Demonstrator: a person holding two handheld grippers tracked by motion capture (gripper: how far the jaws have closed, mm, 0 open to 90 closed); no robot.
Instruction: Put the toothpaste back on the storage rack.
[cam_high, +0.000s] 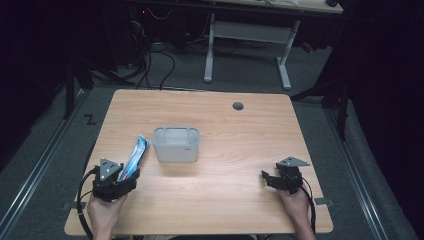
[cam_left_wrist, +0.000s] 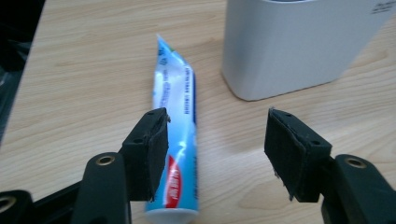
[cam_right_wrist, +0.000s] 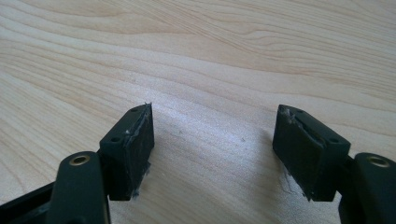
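Left gripper view: toothpaste tube (cam_left_wrist: 175, 140) beside white bin (cam_left_wrist: 299, 46).
Left hand-held gripper (cam_left_wrist: 217, 154) released, tube at one pad; right hand-held gripper (cam_right_wrist: 212, 154) released over bare desk (cam_right_wrist: 210, 56).

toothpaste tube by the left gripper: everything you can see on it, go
The toothpaste tube is a soft-looking plastic squeeze tube, light blue and white with a red logo patch near its wide white end and small print too blurred to read. It lies flat on the wooden table, flat crimped end pointing away from the person, just left of the white bin and apart from it. The left gripper stands open around it; one pad overlaps the tube's edge, contact unclear.
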